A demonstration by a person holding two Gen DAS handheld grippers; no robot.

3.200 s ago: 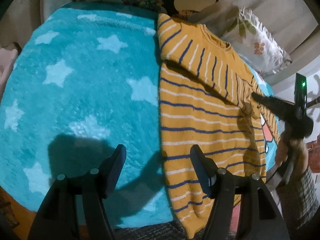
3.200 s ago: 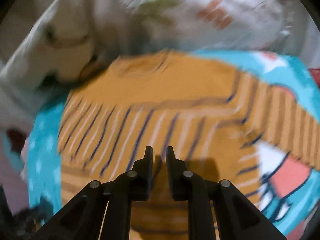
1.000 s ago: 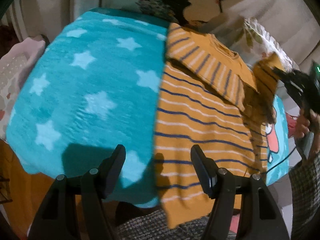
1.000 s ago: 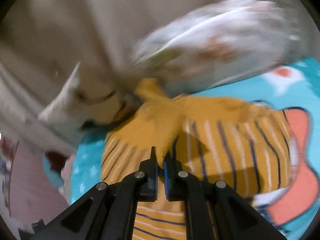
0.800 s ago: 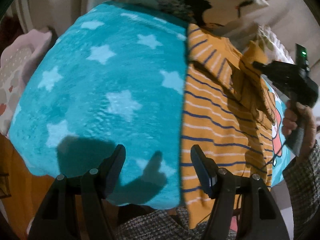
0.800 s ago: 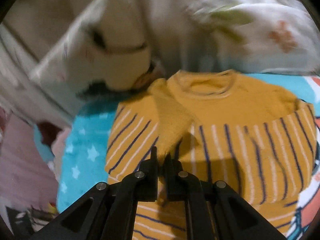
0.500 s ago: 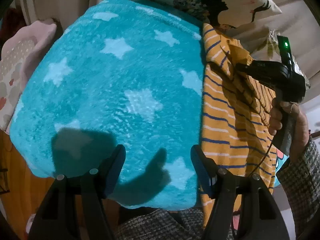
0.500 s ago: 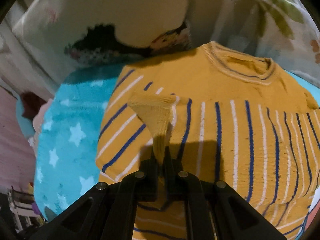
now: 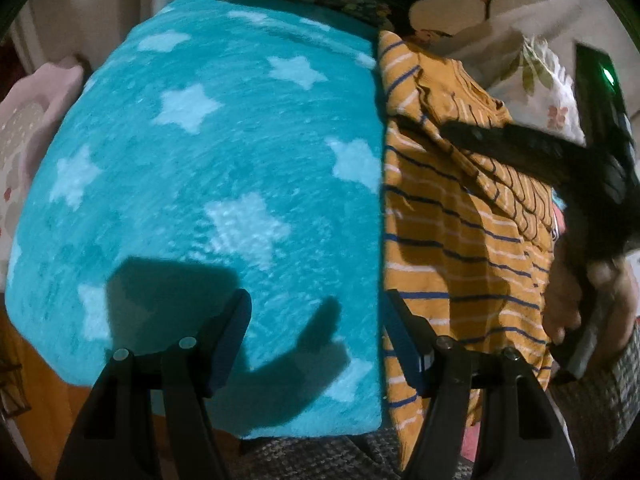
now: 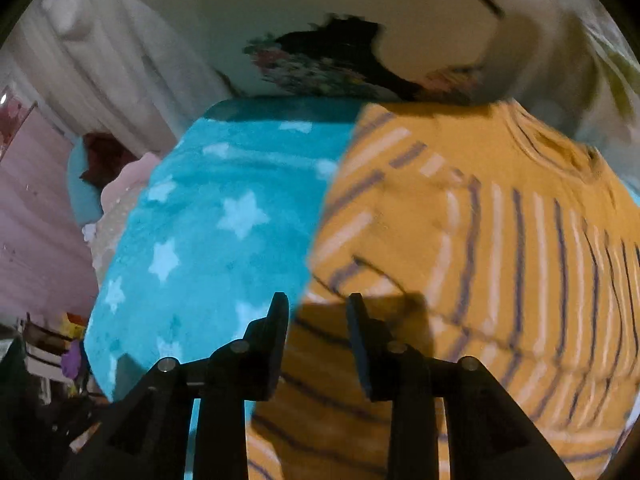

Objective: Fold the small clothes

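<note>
Both grippers tilt steeply down, jaws open and empty, right gripper [image 10: 316, 304] just released sweater [image 10: 480, 240]

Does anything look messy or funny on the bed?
A little. The striped yellow sweater hangs off the front edge of the teal star blanket instead of lying fully on it. Its folded-over sleeve sits bunched and crooked near the collar. The right gripper has just been opening, with nothing between its fingers.
</note>
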